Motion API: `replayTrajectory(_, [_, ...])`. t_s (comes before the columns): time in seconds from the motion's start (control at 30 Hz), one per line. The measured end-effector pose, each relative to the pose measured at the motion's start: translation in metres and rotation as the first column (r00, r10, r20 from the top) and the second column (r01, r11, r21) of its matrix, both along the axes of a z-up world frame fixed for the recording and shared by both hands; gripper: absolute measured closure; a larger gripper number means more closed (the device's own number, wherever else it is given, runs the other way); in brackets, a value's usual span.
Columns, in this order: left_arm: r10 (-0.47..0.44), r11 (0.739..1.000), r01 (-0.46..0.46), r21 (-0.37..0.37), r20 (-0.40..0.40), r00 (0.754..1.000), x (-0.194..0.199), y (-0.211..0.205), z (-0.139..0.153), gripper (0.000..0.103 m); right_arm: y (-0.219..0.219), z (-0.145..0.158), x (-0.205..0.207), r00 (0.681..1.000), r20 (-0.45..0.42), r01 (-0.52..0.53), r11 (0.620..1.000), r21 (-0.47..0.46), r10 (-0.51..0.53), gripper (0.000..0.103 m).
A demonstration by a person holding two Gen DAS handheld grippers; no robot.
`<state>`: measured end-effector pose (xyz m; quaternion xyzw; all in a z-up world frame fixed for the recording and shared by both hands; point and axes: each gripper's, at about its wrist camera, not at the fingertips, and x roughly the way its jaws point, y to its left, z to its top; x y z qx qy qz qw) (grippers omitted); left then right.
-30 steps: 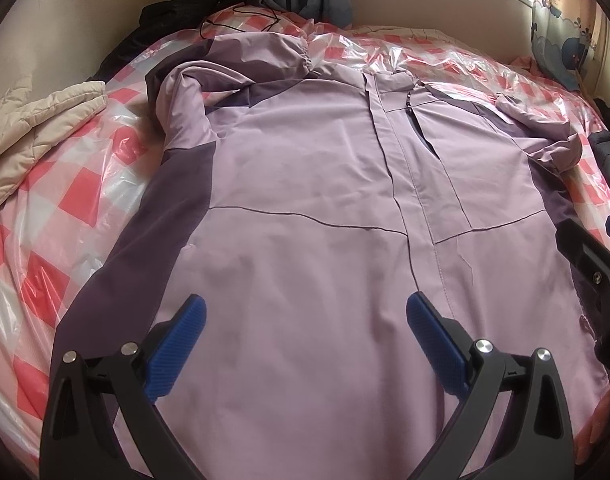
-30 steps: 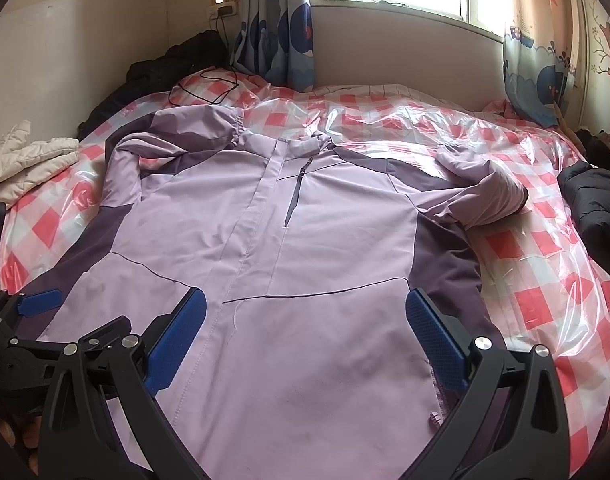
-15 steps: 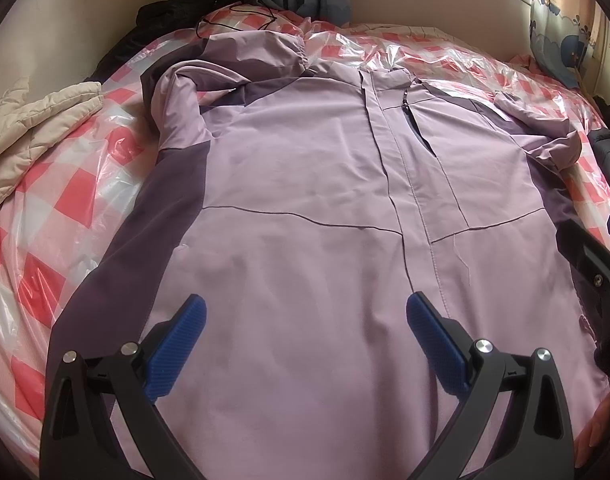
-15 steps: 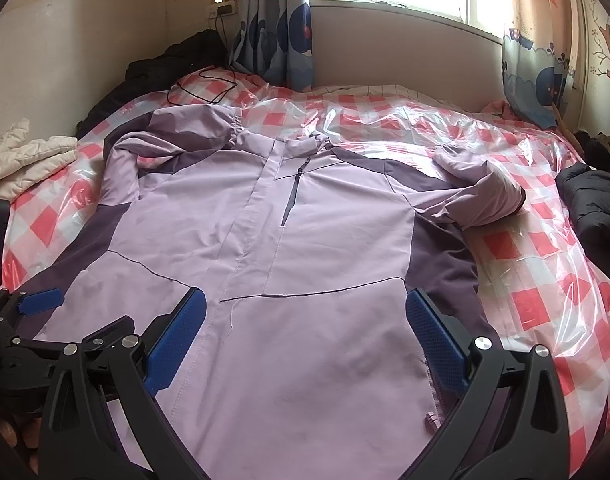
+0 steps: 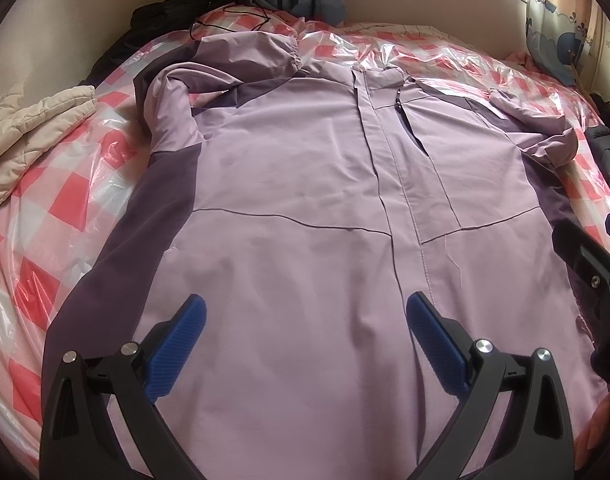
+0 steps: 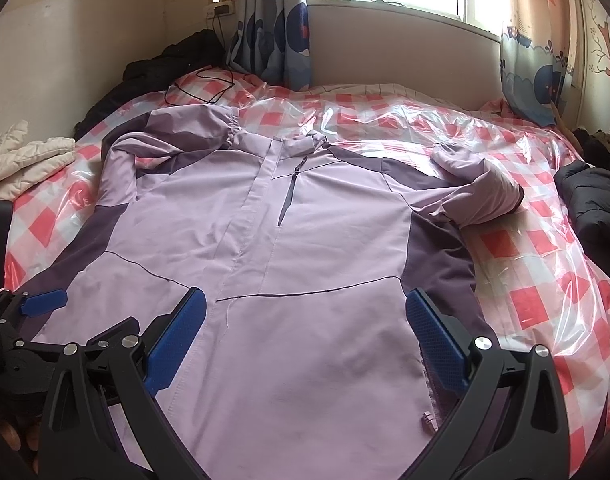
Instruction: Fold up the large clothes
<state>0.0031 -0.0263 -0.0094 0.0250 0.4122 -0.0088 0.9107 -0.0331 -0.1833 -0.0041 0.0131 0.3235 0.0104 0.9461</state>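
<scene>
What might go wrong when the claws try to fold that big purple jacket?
The plastic sheet under the jacket looks slippery, so the whole jacket may slide when pulled. The bunched right sleeve could get trapped in a fold. Both claws, left and right, hang open over flat cloth, an awkward pinch.

Plastic-covered bed (image 6: 537,240) lies bare right of the jacket (image 6: 305,260); a cream quilt (image 5: 29,128) and dark coat (image 6: 593,200) crowd the edges.

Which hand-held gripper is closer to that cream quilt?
The left hand-held gripper, over the jacket's hem on the cream quilt's side. The right hand-held gripper is farther across.
</scene>
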Motion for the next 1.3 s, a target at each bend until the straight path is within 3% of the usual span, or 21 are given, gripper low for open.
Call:
replayTrajectory(1.13, [-0.029,0.999,0.027,-0.036,-0.039,0.999,0.017,-0.029,0.001,0.007,-0.024,-0.005,0.014,0.998,-0.043,0.04,0.999,0.028,-0.039,0.006])
replayTrajectory(1.3, [-0.039,0.997,0.036,-0.067,-0.043,0.998,0.023,-0.033,0.003,0.007,-0.041,0.003,0.023,0.997,-0.035,0.072,0.997,-0.039,-0.073,0.006])
